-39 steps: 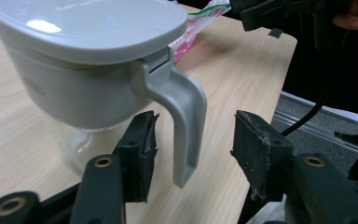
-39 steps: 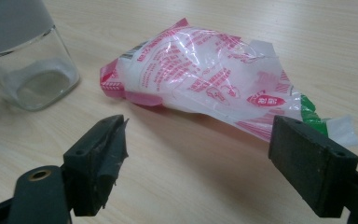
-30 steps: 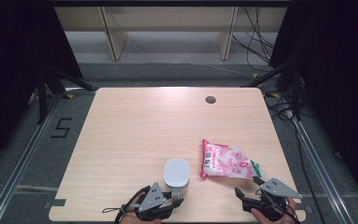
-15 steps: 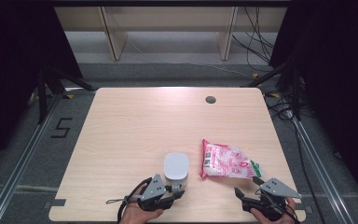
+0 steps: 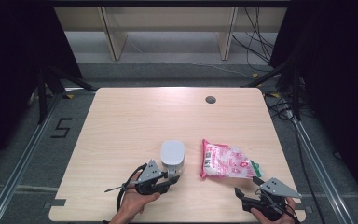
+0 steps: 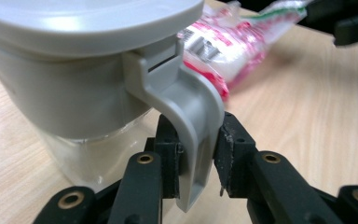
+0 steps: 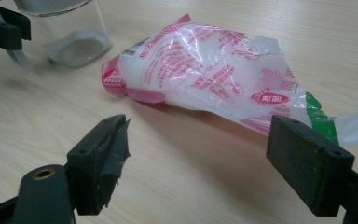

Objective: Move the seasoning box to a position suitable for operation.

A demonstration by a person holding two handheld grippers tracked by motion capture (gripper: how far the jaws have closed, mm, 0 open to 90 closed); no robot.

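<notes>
Two grippers in play. Left gripper (image 6: 193,154) has its jaws nipped on the grey lid clasp (image 6: 191,116) of the container (image 5: 172,156), near table (image 5: 135,121) front edge. Right gripper (image 7: 200,163) gapes wide, holding nothing; pink bag (image 5: 226,161) at container's 3 o'clock, w/ seal untouched. Judging: lid on, opening + filling left.

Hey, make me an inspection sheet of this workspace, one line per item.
Surface: wooden table, with a round hole near the far edge.
Job's things: grey-lidded clear container; pink-and-white bag lying flat to its right, apart from it.
Clutter: nothing seen.
Grippers: left hand-held gripper is shut on the lid latch; right hand-held gripper is open, short of the bag.
Cables: a black one loops from the left gripper; more lie on the floor at far right.
Surroundings: grey floor marked 5, shelving beyond the table, dark curtains at the sides.
</notes>
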